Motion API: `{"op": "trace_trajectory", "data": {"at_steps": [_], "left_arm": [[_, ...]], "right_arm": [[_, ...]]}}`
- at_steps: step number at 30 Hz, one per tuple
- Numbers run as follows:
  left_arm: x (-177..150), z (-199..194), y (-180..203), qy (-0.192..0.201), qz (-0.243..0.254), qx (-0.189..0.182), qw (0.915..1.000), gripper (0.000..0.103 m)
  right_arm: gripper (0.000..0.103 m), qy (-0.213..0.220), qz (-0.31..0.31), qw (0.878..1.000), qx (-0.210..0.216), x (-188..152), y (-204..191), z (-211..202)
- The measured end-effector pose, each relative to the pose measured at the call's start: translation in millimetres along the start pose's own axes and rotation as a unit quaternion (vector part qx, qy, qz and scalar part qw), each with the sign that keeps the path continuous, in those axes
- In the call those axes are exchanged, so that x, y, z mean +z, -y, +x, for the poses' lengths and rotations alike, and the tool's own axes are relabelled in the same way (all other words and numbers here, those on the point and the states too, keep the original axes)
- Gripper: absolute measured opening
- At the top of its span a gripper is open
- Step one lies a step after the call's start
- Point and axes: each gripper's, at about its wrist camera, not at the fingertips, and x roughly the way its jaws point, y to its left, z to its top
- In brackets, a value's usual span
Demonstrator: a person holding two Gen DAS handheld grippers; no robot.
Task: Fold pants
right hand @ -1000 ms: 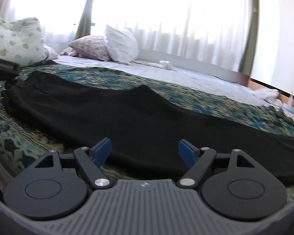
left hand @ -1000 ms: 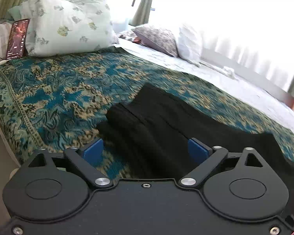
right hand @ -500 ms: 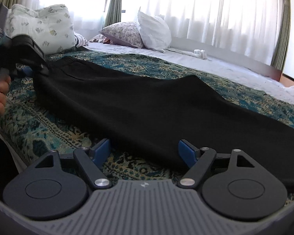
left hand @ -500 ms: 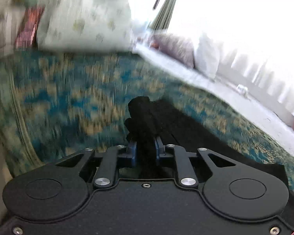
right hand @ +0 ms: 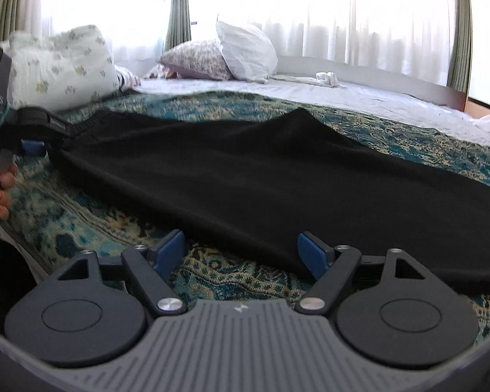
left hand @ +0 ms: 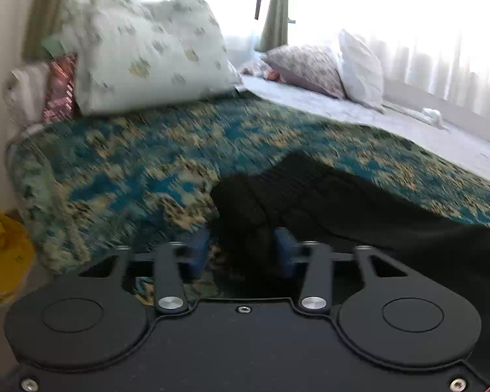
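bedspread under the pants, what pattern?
The bedspread has a teal-blue and beige ornate, paisley-like print; it is sharpest in the right wrist view, under the black pants.

Left tool (left hand: pixel 241 251) jaws just opening, half spread, right tool (right hand: pixel 241 251) jaws wide apart

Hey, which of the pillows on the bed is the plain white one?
The plain white pillow is the one propped at the far side by the curtains, leaning on the purple-patterned pillow. The big pale green pillow has leaf prints.
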Motion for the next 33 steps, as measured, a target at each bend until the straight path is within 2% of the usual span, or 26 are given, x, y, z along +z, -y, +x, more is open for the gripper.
{"op": "trace_trajectory", "data": {"at_steps": [2,6,8,13,16,20,25,29,31,33], "left_arm": [[2.5,-12.7,3.3,0.026,0.010,0.008,0.9996,0.067],[7.5,-46.0,19.1,0.079,0.037,-0.007,0.9962,0.077],[9.5,-59.7,30.7,0.092,0.053,-0.029,0.9939,0.080],[-2.4,-78.3,69.2,0.063,0.088,-0.122,0.9866,0.080],[-17.6,-82.7,97.9,0.042,0.120,-0.154,0.9798,0.080],[-40.5,-87.1,131.2,0.013,0.155,-0.192,0.9689,0.079],[-65.5,-92.7,156.9,-0.018,0.188,-0.214,0.9585,0.077],[-77.2,-98.3,171.5,-0.030,0.206,-0.222,0.9527,0.077],[-80.3,-100.9,178.5,-0.034,0.211,-0.227,0.9503,0.077],[-81.2,-100.8,186.2,-0.041,0.213,-0.234,0.9477,0.077]], "right_arm": [[0.086,0.013,0.018,1.000,0.007,1.0,6.0,-6.6],[0.086,0.037,0.054,0.998,-0.002,1.9,22.4,-16.1],[0.086,0.045,0.064,0.997,-0.018,0.8,33.3,-20.3],[0.086,0.053,0.094,0.992,-0.063,0.4,70.4,-26.0],[0.086,0.057,0.111,0.986,-0.108,-0.2,98.5,-25.1],[0.086,0.043,0.132,0.975,-0.171,-7.9,141.2,-20.7],[0.082,0.032,0.166,0.950,-0.261,-28.7,203.7,-32.5],[0.082,0.033,0.173,0.925,-0.336,-40.0,249.9,-54.3],[0.082,0.031,0.205,0.904,-0.373,-42.3,278.3,-65.4],[0.081,0.046,0.247,0.886,-0.390,-40.2,305.3,-75.0]]}}
